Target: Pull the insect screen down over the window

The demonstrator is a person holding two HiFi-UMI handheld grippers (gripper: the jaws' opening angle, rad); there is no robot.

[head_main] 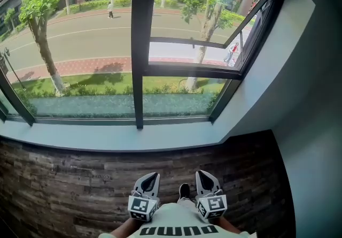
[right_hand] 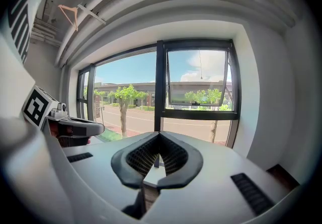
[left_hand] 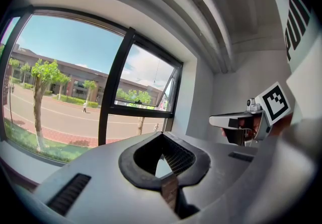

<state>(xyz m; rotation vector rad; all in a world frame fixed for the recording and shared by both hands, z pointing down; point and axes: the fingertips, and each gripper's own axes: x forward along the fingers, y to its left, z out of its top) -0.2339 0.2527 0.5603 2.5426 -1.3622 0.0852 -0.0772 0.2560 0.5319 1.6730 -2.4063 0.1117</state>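
The big window with the black metal frame [head_main: 140,71] fills the head view from 9 o'clock round to 2 o'clock, and trees and a road show through its bare glass. Below it, the dark brown plank surface [head_main: 64,183] runs across the bottom of that view. Between the two lies the long white window sill [head_main: 107,136]. At 1 o'clock a small black-framed window flap [head_main: 199,43] is tipped open at the bottom. Down at 6 o'clock, close to the person's body and well apart from the window, are the grey left gripper [head_main: 150,175] and the grey right gripper [head_main: 206,174], side by side. The left one's black ribbed fingers [left_hand: 179,158] are pressed together with nothing between them, and so are the right one's fingers [right_hand: 139,155]. The insect screen does not show in any view. No mesh covers the glass, so it is most likely rolled up at the top of the frame, near 12 o'clock. To do this step well, both grippers should lift up high first, spread their fingers, find the screen's bottom bar or pull tab, pinch it firmly, and draw it straight down, slow and level, so it does not tilt or jam.
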